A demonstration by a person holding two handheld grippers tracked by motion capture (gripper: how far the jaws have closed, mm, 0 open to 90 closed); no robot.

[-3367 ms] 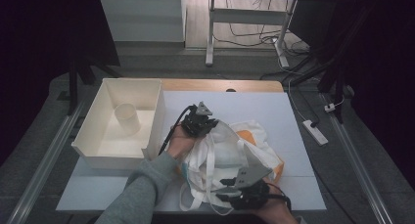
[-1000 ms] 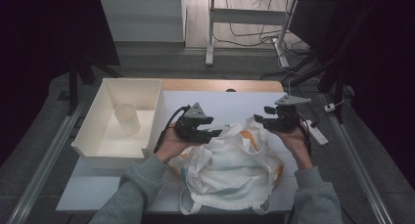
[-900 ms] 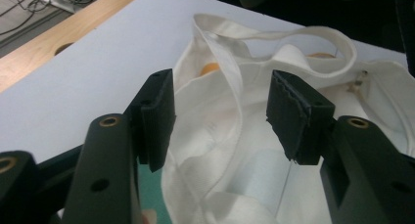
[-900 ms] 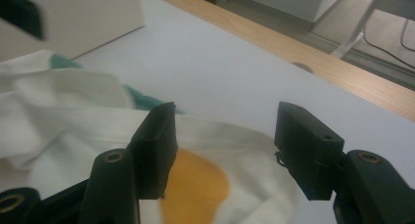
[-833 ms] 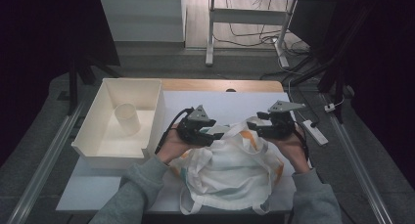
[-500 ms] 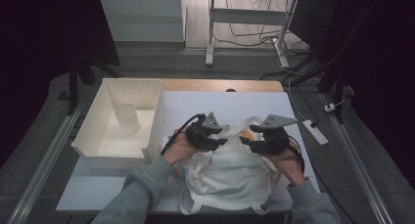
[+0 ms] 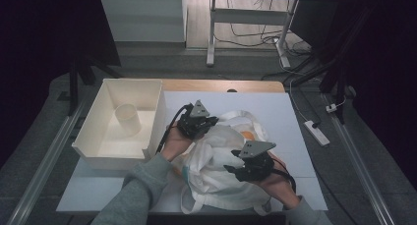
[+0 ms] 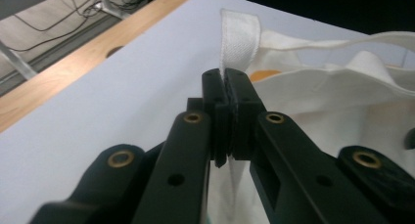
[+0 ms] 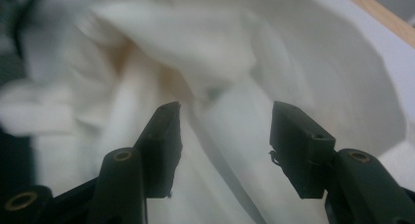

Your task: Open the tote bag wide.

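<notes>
White cloth bag crumpled on tabletop, right of white bin. Bag strap pinched by left tongs, jaws just closed. Right tongs spread above bag cloth, jaws narrowing slightly, nothing gripped.

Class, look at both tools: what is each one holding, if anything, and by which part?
The left tool is shut on the white cloth bag, pinching its strap. The right tool is open above the bag's cloth, holding nothing.
</notes>
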